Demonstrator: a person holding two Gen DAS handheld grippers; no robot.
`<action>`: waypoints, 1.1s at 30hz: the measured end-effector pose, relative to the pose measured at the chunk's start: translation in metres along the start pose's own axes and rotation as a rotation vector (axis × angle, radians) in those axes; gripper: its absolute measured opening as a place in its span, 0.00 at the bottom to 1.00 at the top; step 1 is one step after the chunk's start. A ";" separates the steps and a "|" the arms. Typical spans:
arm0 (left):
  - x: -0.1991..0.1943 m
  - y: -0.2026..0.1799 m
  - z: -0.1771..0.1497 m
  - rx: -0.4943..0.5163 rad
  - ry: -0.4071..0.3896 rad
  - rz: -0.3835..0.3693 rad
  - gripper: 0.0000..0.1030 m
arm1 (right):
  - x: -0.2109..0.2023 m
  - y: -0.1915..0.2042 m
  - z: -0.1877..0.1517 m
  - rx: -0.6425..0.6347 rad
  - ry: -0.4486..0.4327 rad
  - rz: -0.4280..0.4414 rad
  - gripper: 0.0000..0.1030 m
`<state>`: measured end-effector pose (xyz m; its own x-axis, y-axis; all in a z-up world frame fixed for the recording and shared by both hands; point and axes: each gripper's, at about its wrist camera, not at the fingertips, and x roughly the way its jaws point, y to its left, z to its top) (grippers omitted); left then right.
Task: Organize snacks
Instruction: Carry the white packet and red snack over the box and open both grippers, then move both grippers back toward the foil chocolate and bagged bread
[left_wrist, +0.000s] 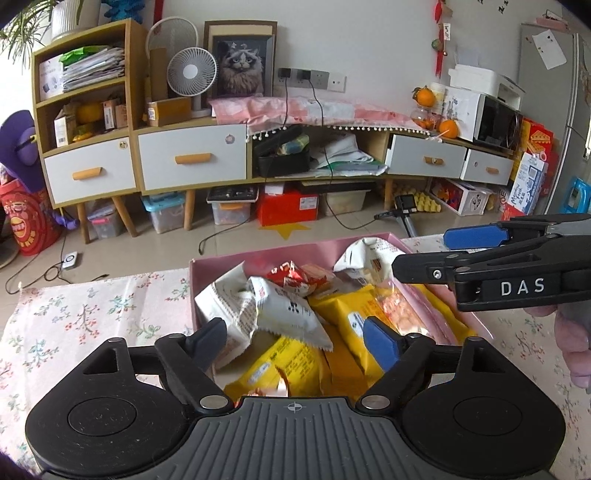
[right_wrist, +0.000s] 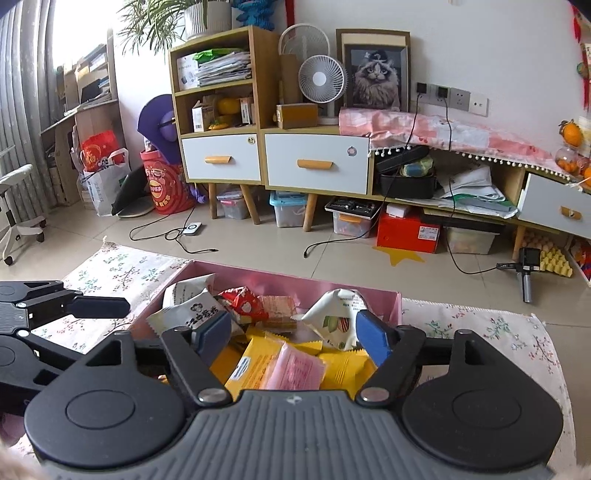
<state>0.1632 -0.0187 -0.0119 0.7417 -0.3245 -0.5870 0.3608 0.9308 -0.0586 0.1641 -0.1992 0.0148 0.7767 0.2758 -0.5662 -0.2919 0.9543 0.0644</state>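
The pink box (left_wrist: 373, 242) in front of you is a shallow, straight-walled rectangle with a matte look, sitting on a floral tablecloth (left_wrist: 85, 314) of thin printed fabric. It is heaped with crinkly foil snack packets: glossy yellow packets (left_wrist: 343, 314) lie flat along the near and right side, white packets (left_wrist: 284, 314) with black print and serrated ends puff up at the left, and a red-and-white wrapper (left_wrist: 291, 275) sits crumpled at the far middle. In the right wrist view a flat pink sachet (right_wrist: 295, 369) rests on top of the yellow ones, and a white pouch with a nut picture (right_wrist: 334, 321) stands tilted near the box's far right corner.

Your left gripper (left_wrist: 299, 339) hangs over the near edge of the box with its jaws spread wide, holding nothing; its left pad looks dark and its right pad blue. Whether the left pad brushes the white packet beside it, you cannot tell.

Your right gripper (right_wrist: 291, 336) is likewise spread wide and empty above the near half of the box. From the left wrist view it reaches in from the right, over the box's far right side.

Beyond the table, a wood-and-white cabinet (left_wrist: 192, 158) stands against the far wall.
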 end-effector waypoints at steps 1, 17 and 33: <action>-0.003 0.000 -0.002 0.002 0.002 0.000 0.81 | -0.002 0.001 -0.001 0.000 0.000 0.000 0.72; -0.044 -0.006 -0.041 -0.010 0.044 0.043 0.90 | -0.030 0.009 -0.022 0.013 0.003 0.003 0.91; -0.066 -0.006 -0.077 -0.029 0.053 0.059 0.95 | -0.048 0.024 -0.057 0.005 0.013 0.017 1.00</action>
<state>0.0687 0.0103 -0.0344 0.7299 -0.2599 -0.6322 0.2998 0.9529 -0.0456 0.0879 -0.1962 -0.0038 0.7641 0.2908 -0.5758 -0.3025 0.9499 0.0783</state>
